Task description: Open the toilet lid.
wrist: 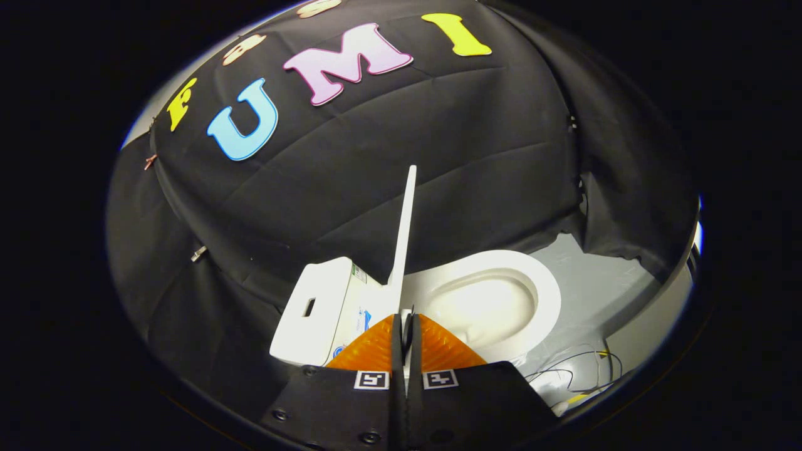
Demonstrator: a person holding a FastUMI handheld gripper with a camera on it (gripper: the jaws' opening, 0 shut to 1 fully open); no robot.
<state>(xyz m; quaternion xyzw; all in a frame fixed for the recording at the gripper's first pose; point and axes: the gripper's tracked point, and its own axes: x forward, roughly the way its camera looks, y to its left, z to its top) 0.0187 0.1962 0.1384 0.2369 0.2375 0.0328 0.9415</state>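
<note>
lid [406, 232] upright; gripper [406, 326] fingers closed beside tank [326, 307].

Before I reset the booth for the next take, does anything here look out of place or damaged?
Nothing looks damaged. The toilet lid stands upright, just ahead of the shut gripper; thin loose wires trail across the floor beside the toilet bowl.

Thin white plastic toilet lid [404, 232] is edge-on, so its faces can't be seen. Gripper [406, 326] fingers cover the lid's hinge end and the near side of the white ceramic toilet [545, 294]. Thin floor cables [576, 376]: ends too small to tell.
</note>
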